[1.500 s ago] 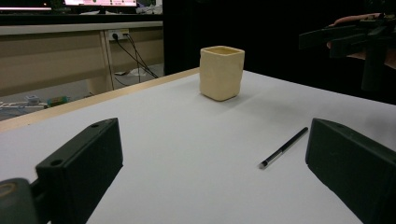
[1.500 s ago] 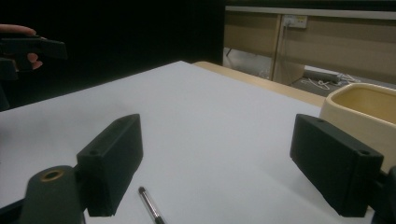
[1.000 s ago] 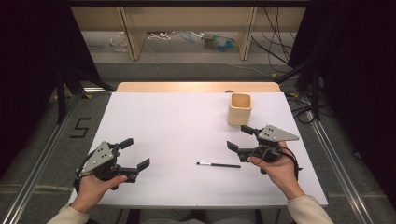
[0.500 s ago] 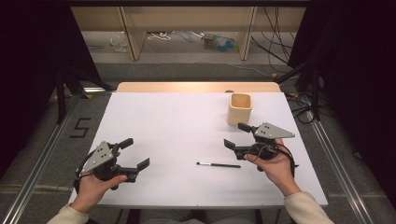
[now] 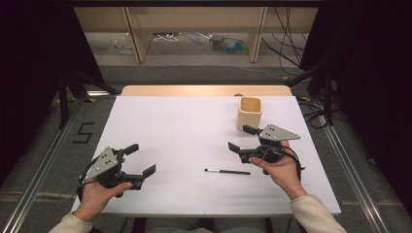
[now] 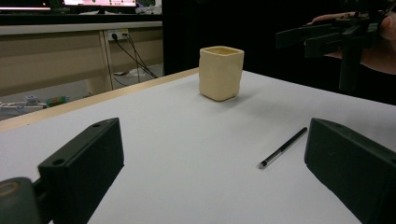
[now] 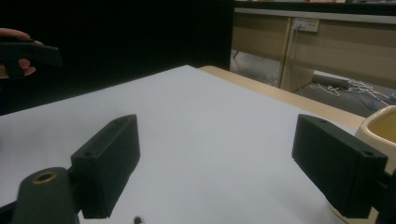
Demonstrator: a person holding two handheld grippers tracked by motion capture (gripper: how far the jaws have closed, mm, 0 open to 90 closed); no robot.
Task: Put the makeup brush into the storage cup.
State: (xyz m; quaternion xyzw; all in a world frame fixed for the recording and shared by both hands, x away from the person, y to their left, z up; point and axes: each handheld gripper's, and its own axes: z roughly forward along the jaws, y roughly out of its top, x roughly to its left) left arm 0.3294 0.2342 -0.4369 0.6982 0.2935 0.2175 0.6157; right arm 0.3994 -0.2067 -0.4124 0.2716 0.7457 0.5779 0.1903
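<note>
A thin black pen [image 5: 227,171] lies flat on the white table [image 5: 184,131], just in front of my right gripper [image 5: 241,138]; it also lies ahead in the left gripper view as the pen [image 6: 283,147]. That right gripper hovers open and empty, between the pen and a cream square cup [image 5: 249,113]. The cup [image 6: 221,72] stands upright, and the cup's rim [image 7: 379,128] shows beside the right jaw. My left gripper [image 5: 141,159] is held open and empty near the table's front left. In the left gripper view the right gripper [image 6: 327,35] hangs at the upper right.
A wooden strip [image 5: 204,91] edges the table's far side, with a shelf unit and cables on the floor beyond. Metal rails [image 5: 350,165] run along both sides. Dark curtains close in left and right.
My right gripper has drifted left and slightly forward over the table, closer above the pen. The left gripper has stayed where it was.
</note>
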